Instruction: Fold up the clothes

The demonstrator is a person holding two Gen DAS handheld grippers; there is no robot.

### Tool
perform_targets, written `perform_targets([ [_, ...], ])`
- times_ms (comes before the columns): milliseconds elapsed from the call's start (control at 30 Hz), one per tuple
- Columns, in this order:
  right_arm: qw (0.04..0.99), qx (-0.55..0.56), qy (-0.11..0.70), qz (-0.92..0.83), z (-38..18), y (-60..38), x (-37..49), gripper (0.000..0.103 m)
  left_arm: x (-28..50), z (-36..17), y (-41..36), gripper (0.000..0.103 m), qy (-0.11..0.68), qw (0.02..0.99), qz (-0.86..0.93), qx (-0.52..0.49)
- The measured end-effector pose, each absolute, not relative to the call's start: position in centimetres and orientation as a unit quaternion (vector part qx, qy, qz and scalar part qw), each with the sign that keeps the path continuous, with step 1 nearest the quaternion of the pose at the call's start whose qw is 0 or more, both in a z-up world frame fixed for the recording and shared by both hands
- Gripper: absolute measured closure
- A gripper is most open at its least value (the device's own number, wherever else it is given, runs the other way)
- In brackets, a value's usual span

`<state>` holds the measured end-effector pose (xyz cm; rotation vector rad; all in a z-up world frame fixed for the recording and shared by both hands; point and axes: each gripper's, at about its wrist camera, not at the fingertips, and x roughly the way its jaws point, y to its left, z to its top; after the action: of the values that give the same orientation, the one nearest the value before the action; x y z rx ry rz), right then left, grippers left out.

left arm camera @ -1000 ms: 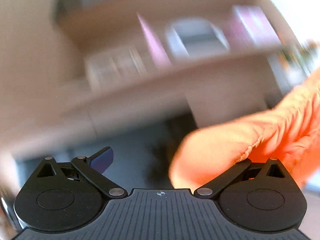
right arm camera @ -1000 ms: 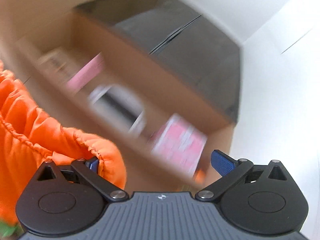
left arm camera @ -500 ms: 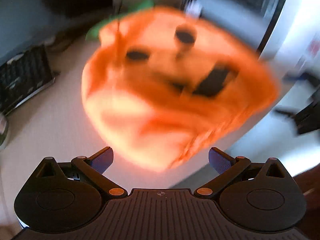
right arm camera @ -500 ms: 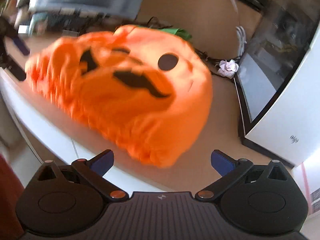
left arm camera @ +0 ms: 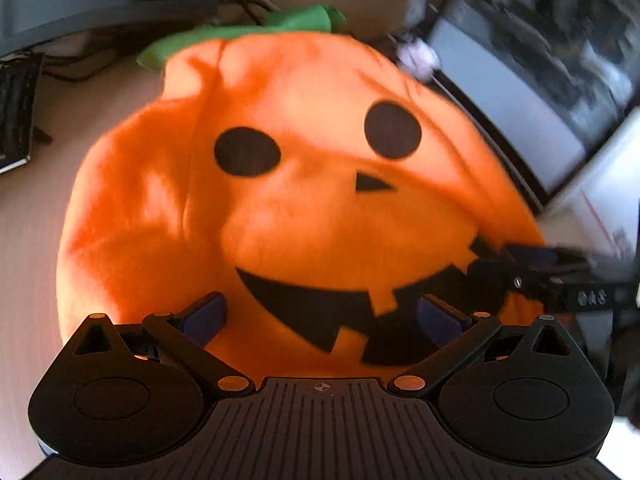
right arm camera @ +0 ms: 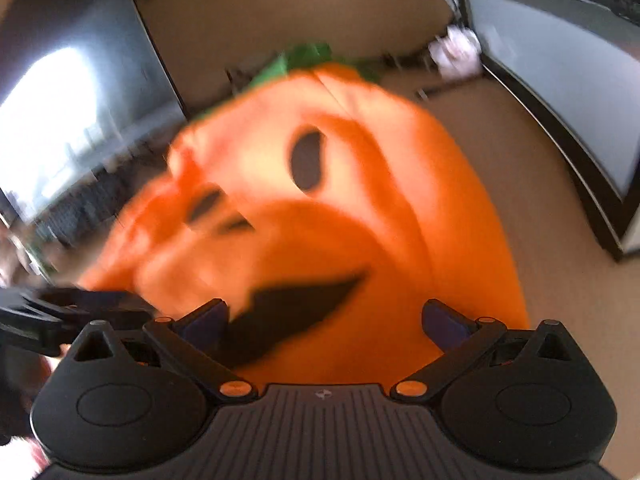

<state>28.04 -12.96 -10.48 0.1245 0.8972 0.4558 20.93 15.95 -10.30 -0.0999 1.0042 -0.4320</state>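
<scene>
Pumpkin costume (left arm camera: 304,208) lying face-up on the desk (left arm camera: 28,240)

Its green stem (left arm camera: 240,36) is pointing away from both grippers; left gripper (left arm camera: 320,316) and right gripper (right arm camera: 324,320) are hovering at its mouth end, jaws spread, gripping nothing.

Left gripper (left arm camera: 320,316) and right gripper (right arm camera: 322,320): black bodies, ribbed centre plate, round side discs, copper-coloured pivot screws, blue finger pads (left arm camera: 204,316).

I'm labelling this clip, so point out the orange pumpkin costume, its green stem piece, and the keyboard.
pumpkin costume (left arm camera: 280,216), left wrist view, orange cheek between eyes and mouth.
green stem piece (left arm camera: 296,20), left wrist view, the bright green fabric at the top.
keyboard (left arm camera: 14,116), left wrist view, its dark keys at the left edge.
</scene>
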Motion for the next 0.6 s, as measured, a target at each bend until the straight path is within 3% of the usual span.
perform_targets([
  [333, 0.873, -0.070, 0.441, 0.195, -10.4, -10.1, 24.2, 0.000, 18.6, -11.1, 15.2, 0.000, 0.471, 0.850, -0.235, 0.004],
  [600, 0.864, -0.067, 0.469, 0.170, -10.1, -9.6, 24.8, 0.000, 18.9, -11.0, 15.8, 0.000, 0.474, 0.831, -0.290, 0.036],
])
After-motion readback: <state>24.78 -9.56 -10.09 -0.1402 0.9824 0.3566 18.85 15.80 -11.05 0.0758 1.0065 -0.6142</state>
